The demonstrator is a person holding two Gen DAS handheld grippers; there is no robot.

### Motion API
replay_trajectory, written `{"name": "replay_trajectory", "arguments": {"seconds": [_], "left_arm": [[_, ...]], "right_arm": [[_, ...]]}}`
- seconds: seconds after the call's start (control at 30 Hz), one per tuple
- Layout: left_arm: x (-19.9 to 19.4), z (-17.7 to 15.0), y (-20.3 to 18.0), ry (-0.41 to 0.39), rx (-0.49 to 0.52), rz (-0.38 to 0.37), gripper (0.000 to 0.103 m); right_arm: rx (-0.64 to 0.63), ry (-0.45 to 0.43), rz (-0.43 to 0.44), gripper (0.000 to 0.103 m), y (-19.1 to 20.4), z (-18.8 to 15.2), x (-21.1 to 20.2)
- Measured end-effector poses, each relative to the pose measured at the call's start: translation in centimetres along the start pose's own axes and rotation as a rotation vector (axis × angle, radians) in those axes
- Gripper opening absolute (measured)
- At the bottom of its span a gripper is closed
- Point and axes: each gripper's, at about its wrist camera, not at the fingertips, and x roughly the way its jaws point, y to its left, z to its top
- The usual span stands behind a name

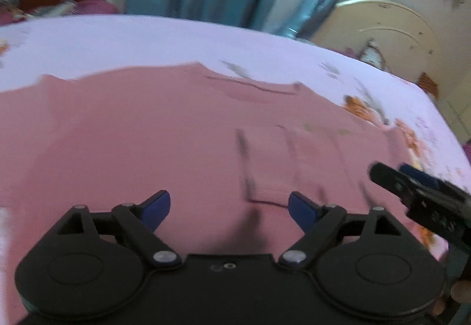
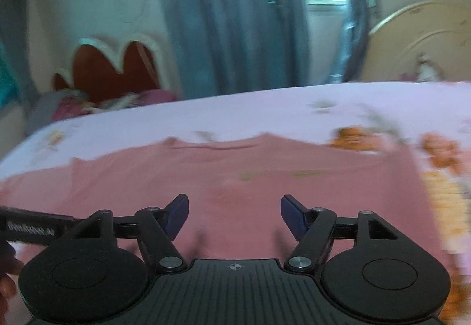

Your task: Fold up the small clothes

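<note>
A pink small shirt [image 1: 147, 130] lies spread flat on the bed, neckline at the far side; it also shows in the right wrist view [image 2: 235, 177]. My left gripper [image 1: 229, 211] is open and empty, just above the shirt's near part by a pocket-like seam [image 1: 265, 172]. My right gripper [image 2: 234, 214] is open and empty, low over the shirt's near edge. The right gripper also shows at the right edge of the left wrist view [image 1: 412, 186], beside the left one. Both views are motion-blurred.
The bed has a pale lilac sheet [image 1: 147, 42] with orange flower prints [image 2: 350, 136]. Blue curtains [image 2: 229, 24] and a window hang behind. A red heart-shaped headboard [image 2: 117, 69] stands far left, a cream headboard [image 2: 421, 42] far right.
</note>
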Motion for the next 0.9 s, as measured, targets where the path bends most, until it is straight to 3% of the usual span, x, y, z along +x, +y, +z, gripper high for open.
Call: {"name": "replay_trajectory", "arguments": {"seconds": [0.07, 0.13, 0.2, 0.27, 0.4, 0.53, 0.63, 0.7, 0.83, 0.87, 0.9], "left_arm": [[1.7, 0.3, -0.9, 0.023, -0.005, -0.029, 0.086], [3.5, 0.6, -1.3, 0.050, -0.024, -0.052, 0.072], [4.6, 0.3, -1.2, 0.058, -0.066, -0.063, 0.065], [5.2, -0.4, -1.3, 0.025, -0.072, -0.057, 0.052], [6.5, -0.5, -1.1, 0.013, -0.103, -0.090, 0.008], [5.7, 0.4, -1.8, -0.034, -0.092, -0.114, 0.006], [2.0, 2.2, -1.6, -0.124, -0.099, -0.178, 0.006], [0.0, 3.5, -1.6, -0.178, -0.092, -0.202, 0.006], [-2.7, 4.7, -0.2, -0.260, -0.083, -0.172, 0.006], [-2.9, 4.6, 0.6, -0.266, -0.081, -0.149, 0.006], [-2.9, 4.3, 1.5, -0.261, -0.088, -0.122, 0.006]], "right_arm": [[0.006, 0.016, -0.073, 0.068, -2.4, -0.9, -1.3], [0.017, 0.030, -0.133, 0.068, -4.6, -2.0, -2.6], [0.039, 0.053, -0.182, 0.068, -6.6, -3.3, -3.9], [0.065, 0.073, -0.221, 0.068, -8.3, -4.4, -4.7], [0.125, 0.107, -0.269, 0.068, -10.6, -5.6, -5.0], [0.138, 0.108, -0.288, 0.068, -11.1, -5.8, -4.7], [0.119, 0.109, -0.296, 0.068, -11.0, -5.5, -3.1], [0.126, 0.110, -0.277, 0.042, -10.9, -5.1, -2.3], [0.132, 0.107, -0.274, 0.040, -10.8, -4.5, -0.6], [0.133, 0.100, -0.271, 0.035, -10.9, -4.4, -0.5], [0.135, 0.100, -0.269, 0.019, -10.9, -4.3, -0.4]]}}
